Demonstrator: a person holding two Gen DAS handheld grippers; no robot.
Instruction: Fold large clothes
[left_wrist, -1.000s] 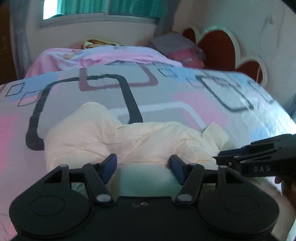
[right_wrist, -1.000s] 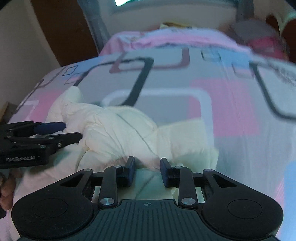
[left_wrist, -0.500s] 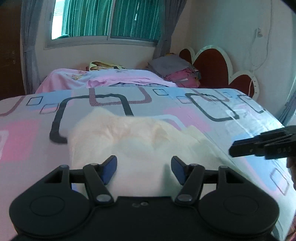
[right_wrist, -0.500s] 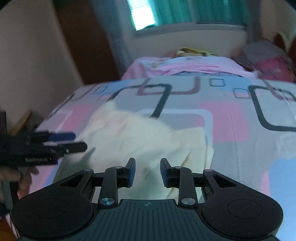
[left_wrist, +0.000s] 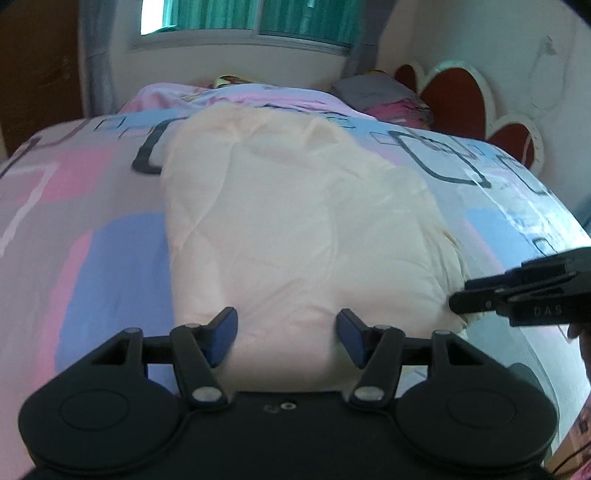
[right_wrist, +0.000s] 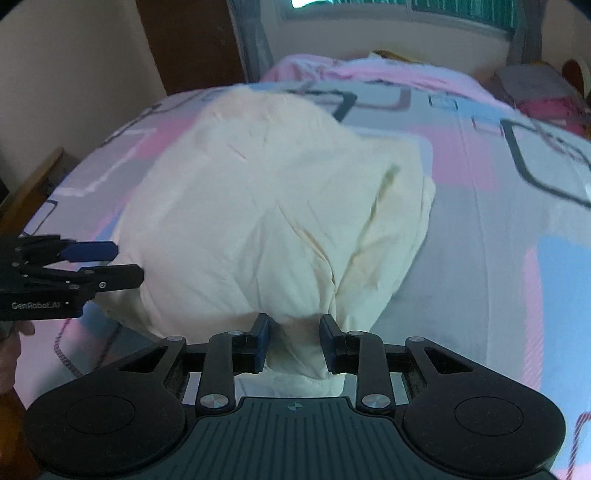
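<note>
Garment: the large cream cotton garment (right_wrist: 273, 206) is spread on the patterned pink-and-blue bedsheet (right_wrist: 491, 236).
Right gripper (right_wrist: 294, 341): a bunched hem is pinched.
Left gripper (left_wrist: 287, 338): the jaws are closing around cloth.
Advice: both corners should be drawn evenly, and the cloth kept taut.

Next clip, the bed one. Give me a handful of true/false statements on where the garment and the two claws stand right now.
1. The cream garment lies on a patterned bedsheet. True.
2. The right claw has a bunch of the garment between its fingers. True.
3. The garment is dark blue. False: it is cream.
4. The left claw is pinched tight on a thin edge. False: its jaws are closing, set wide, with cloth between them.
5. The garment hangs off the bed's foot. False: it lies on top.
</note>
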